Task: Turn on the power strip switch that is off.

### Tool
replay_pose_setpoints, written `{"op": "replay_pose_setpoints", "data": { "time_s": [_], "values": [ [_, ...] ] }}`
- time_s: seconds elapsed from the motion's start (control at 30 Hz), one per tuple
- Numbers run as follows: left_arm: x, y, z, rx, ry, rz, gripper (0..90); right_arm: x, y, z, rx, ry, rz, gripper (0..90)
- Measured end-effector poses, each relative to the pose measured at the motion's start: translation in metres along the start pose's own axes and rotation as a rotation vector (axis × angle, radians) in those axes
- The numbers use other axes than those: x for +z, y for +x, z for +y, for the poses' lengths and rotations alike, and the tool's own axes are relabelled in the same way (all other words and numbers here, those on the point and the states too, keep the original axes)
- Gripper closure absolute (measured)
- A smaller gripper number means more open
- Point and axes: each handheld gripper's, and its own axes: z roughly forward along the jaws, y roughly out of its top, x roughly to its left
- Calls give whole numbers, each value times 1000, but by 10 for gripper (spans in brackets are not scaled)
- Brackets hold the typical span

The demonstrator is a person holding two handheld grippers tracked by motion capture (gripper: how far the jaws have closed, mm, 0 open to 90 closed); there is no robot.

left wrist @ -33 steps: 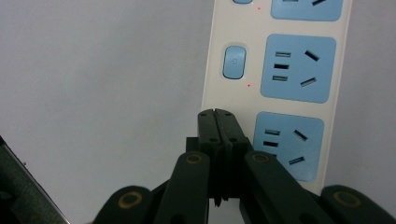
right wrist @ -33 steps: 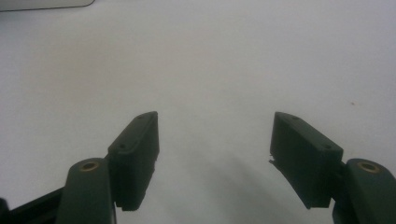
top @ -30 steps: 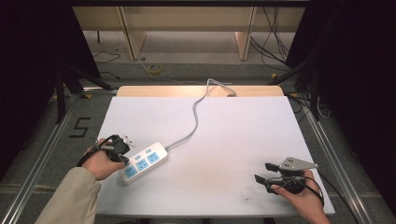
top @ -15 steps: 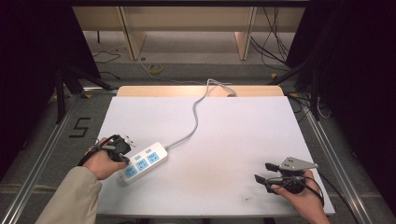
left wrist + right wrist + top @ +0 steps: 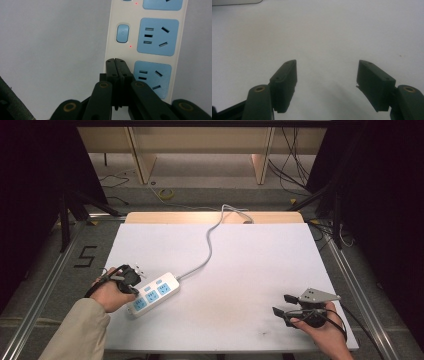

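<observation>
On the white desk [image 5: 240, 270] lies one white power strip [image 5: 152, 294], near the left front corner and slanted. From above, three blue sockets can be counted on it, and one grey cord [image 5: 209, 245] runs from its far end, bends across the desk and drops off the back edge.

There are two tools, one in each hand. The left tool [image 5: 131, 276] sits right at the near end of the power strip, held by the left hand [image 5: 111, 294] in a tan sleeve. The right tool [image 5: 286, 306] rests well apart from the strip, near the right front corner, held by the right hand [image 5: 322, 332], with a grey three-cornered plate on top of it.

The left gripper view shows small things that the high view is too far away to show. The left tool [image 5: 115, 61] has its two black jaws pressed flat together, closed with nothing between them. The closed tip sits over the white edge of the power strip [image 5: 110, 37], beside the lowest blue socket. Just beyond it is one blue button [image 5: 122, 33] with a tiny red light below it. A second red dot glows higher up.

The right gripper view shows the right tool [image 5: 327, 76] with its jaws wide apart and bare white desk [image 5: 324, 32] between them. A sliver of something pale grey, too little to name, shows at the top left corner.
</observation>
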Motion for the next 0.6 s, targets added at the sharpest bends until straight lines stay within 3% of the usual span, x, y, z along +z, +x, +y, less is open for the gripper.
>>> {"op": "replay_pose_setpoints", "data": {
  "time_s": [0.1, 0.23, 0.43, 0.53, 0.6],
  "values": [
    [1, 0, 0, 12, 25, 23, 899, 0, 0, 0, 1, -2, 0, 336],
    [2, 3, -3, -12, 4, 11, 899, 0, 0, 0, -1, -1, -1, 337],
    [1, 4, -1, -6, -1, 26, 899, 0, 0, 0, -1, 1, 1, 336],
    [-2, 0, 2, -10, -28, -5, 900, 0, 0, 0, 1, 0, -2, 336],
    [-3, -3, 4, 6, -18, -3, 900, 0, -1, 0, 1, 0, -2, 336]
  ]
}}
